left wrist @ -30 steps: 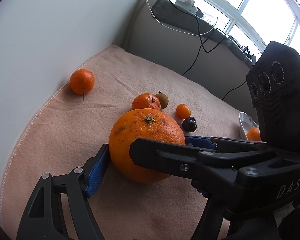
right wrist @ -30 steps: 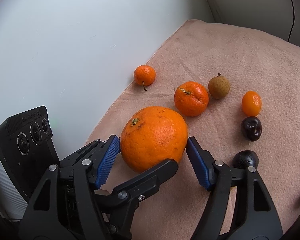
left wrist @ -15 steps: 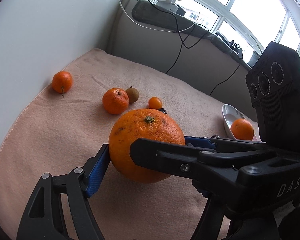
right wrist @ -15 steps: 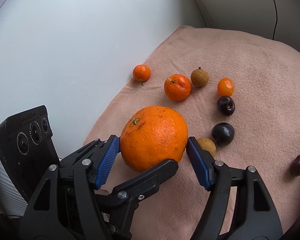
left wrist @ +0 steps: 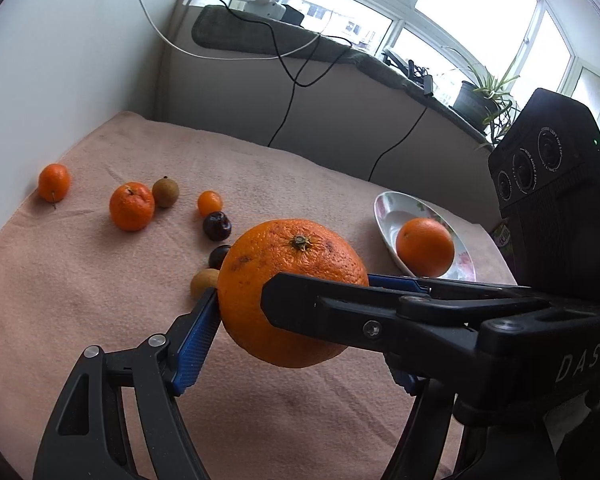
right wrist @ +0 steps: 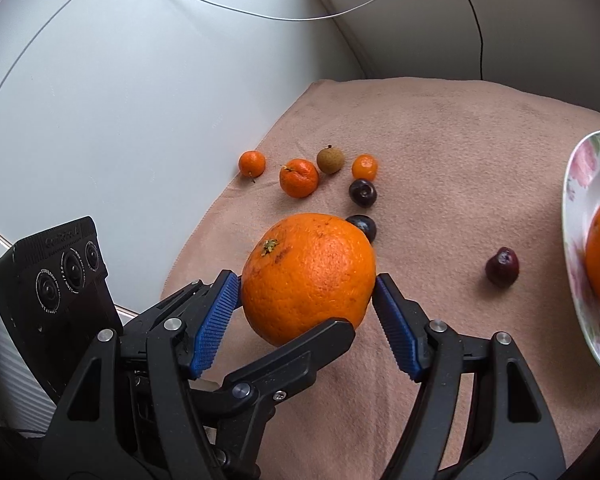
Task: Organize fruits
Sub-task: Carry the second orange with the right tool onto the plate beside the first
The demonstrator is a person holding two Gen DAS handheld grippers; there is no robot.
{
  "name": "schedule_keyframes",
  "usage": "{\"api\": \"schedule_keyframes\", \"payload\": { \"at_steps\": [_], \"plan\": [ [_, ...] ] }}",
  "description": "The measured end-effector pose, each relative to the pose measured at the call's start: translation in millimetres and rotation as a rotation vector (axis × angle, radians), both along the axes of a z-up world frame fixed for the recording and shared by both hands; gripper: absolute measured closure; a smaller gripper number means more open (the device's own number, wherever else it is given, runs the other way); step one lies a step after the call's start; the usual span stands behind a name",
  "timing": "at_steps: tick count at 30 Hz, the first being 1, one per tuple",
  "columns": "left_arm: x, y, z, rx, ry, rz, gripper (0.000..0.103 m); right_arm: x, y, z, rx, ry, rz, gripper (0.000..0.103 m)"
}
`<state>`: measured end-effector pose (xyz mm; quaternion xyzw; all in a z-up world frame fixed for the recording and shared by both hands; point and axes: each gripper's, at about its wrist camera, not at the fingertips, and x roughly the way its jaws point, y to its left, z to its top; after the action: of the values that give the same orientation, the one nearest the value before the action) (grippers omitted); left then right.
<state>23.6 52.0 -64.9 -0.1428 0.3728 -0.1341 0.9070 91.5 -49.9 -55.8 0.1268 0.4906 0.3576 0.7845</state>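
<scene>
Bright daylight thru windows (left wrist: 472, 28), blown out w/ glare; soft shadows, sharp focus, fisheye-bent dark corners

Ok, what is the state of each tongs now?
Left tongs: closed on the large orange.
Right tongs: closed on the same large orange.

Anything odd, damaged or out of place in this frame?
Yes: the left tool and right tool both grip the same large orange, crossing each other. Its peel shows dark blemishes near the stem. Nothing looks spilled.
</scene>
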Motion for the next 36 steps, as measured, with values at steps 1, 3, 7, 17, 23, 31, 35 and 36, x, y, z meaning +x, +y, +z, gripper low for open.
{"api": "schedule_keyframes", "payload": {
  "at_steps": [1, 3, 7, 17, 23, 31, 35, 36],
  "plan": [
    [0, -5, 1, 0.000, -0.004, -0.009, 0.029, -1, -5, 2, 0.000, -0.004, -0.008, 0.030],
    [-1, -14, 4, 0.000, -0.013, -0.026, 0.029, -4, -17, 5, 0.000, -0.012, -0.024, 0.030],
    [1, -34, 8, -0.006, -0.020, -0.062, 0.029, -9, -40, 10, 0.004, -0.019, -0.063, 0.030],
    [8, -90, 12, 0.006, -0.024, -0.173, 0.029, -25, -109, 15, 0.021, -0.015, -0.164, 0.030],
    [12, -125, 14, 0.008, -0.026, -0.233, 0.029, -31, -151, 18, 0.017, -0.016, -0.215, 0.030],
    [19, -161, 14, 0.004, -0.020, -0.281, 0.029, -30, -188, 15, 0.008, -0.012, -0.274, 0.030],
    [21, -177, 17, 0.009, -0.033, -0.306, 0.029, -25, -206, 13, 0.007, -0.005, -0.303, 0.030],
    [21, -181, 18, 0.010, -0.038, -0.314, 0.029, -22, -211, 11, 0.008, -0.002, -0.311, 0.030]
  ]
}}
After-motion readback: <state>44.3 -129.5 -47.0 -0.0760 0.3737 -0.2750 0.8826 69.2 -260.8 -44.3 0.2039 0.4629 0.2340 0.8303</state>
